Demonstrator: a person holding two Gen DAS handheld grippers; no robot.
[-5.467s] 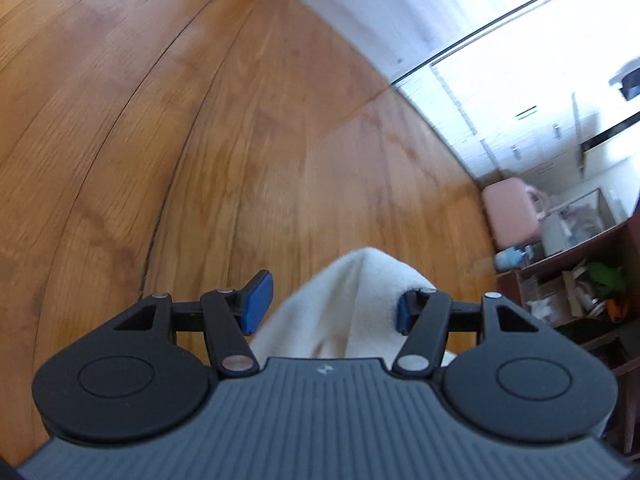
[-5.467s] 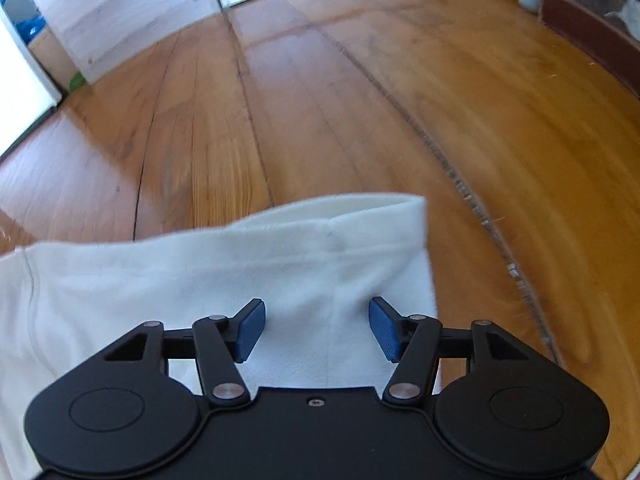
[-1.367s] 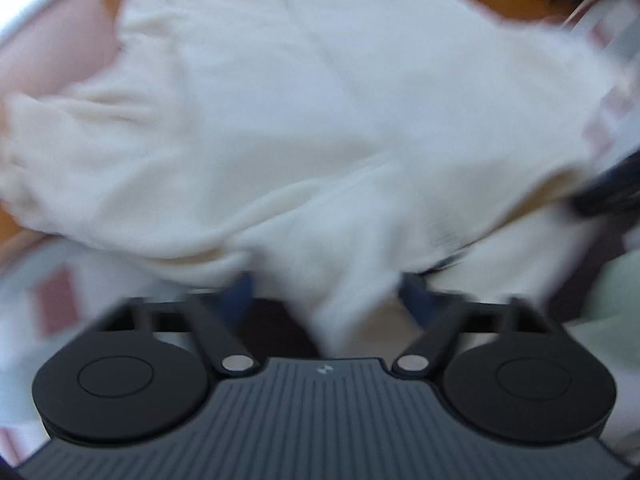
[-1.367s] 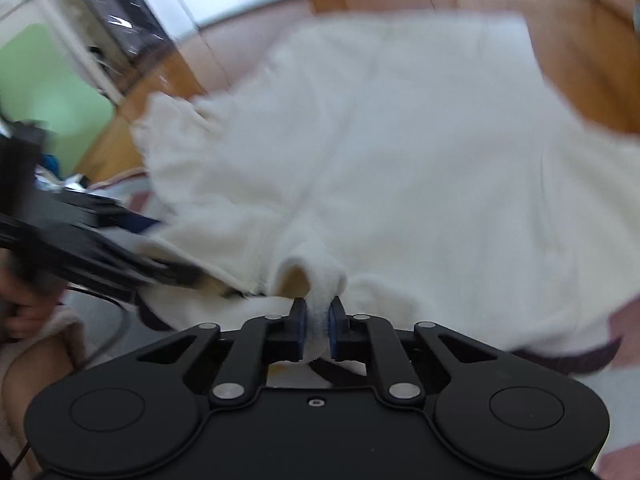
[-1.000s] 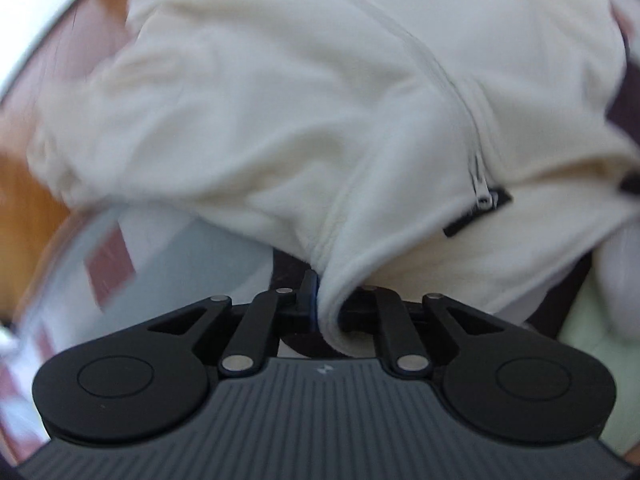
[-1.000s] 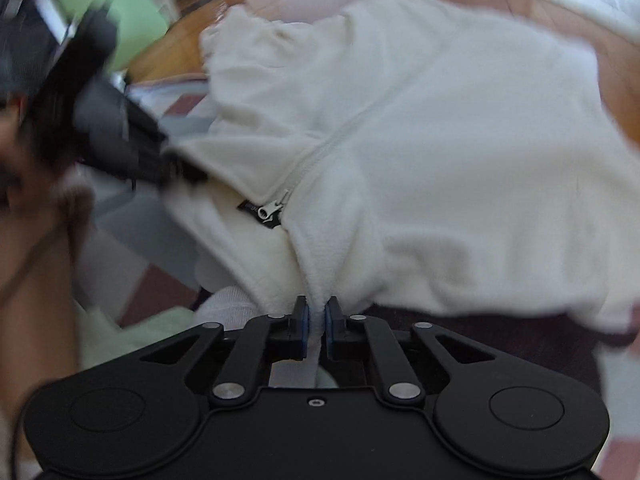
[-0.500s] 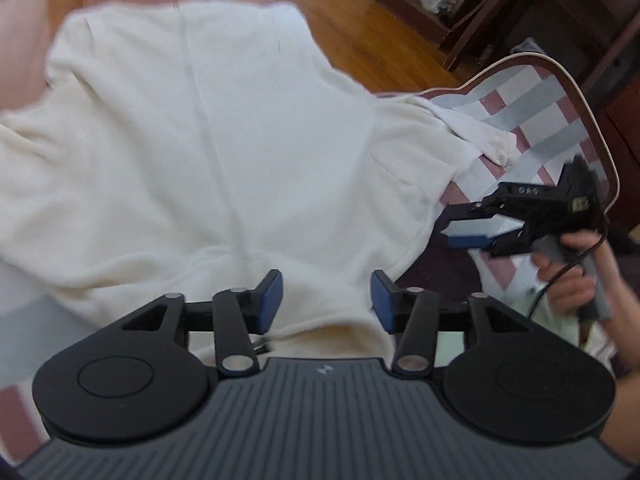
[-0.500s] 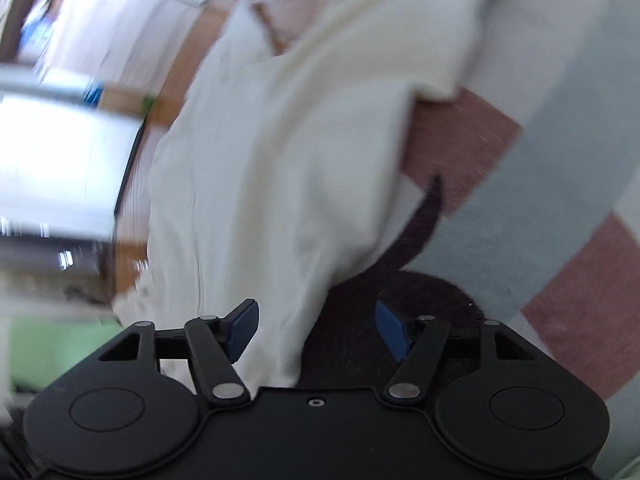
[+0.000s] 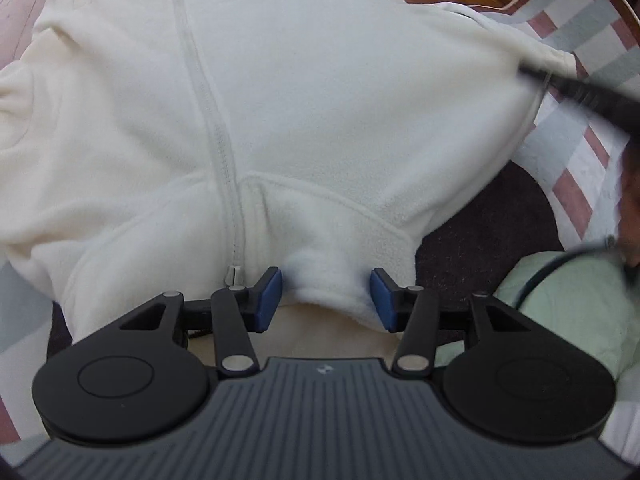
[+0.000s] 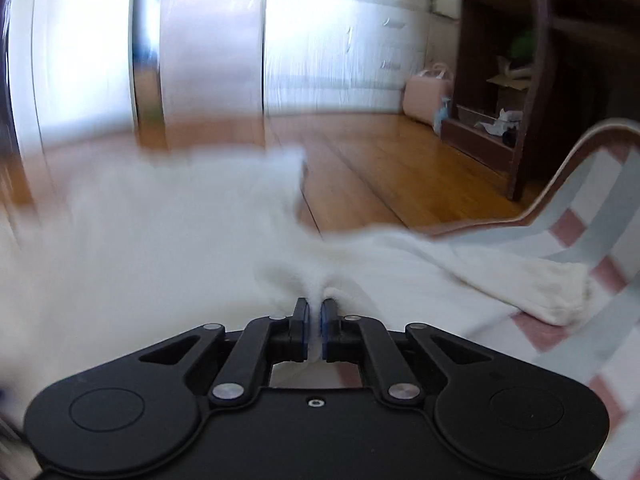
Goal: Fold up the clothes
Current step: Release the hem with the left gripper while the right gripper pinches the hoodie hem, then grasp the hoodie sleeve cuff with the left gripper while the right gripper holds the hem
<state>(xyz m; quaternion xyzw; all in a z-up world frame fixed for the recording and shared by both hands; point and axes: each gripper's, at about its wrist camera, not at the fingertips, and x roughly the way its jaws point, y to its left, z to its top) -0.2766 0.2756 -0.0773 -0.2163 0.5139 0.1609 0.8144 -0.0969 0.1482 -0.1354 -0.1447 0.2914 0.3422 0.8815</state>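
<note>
A cream fleece zip jacket [image 9: 304, 92] lies spread front-up, partly on the wooden floor and partly on a checked rug. Its zipper [image 9: 212, 120] runs down to the collar. My left gripper [image 9: 326, 294] is open, its blue pads on either side of the collar fold without closing on it. In the right wrist view my right gripper [image 10: 315, 330] is shut on a pinch of the jacket's fleece [image 10: 180, 248], near the sleeve [image 10: 520, 276] that lies on the rug. The other gripper shows as a dark blur [image 9: 592, 96] at the jacket's right shoulder.
A pink, grey and white checked rug [image 9: 592, 36] lies under the jacket's near part. A dark round patch [image 9: 492, 232] and a pale green cushion [image 9: 560, 300] sit at right. Wooden floor [image 10: 400, 168], a dark shelf unit [image 10: 500, 80] and a pink bag [image 10: 426, 96] lie beyond.
My right gripper, open half a second ago, has closed on the fleece at the right shoulder. My left gripper stays open and has moved up to the collar.
</note>
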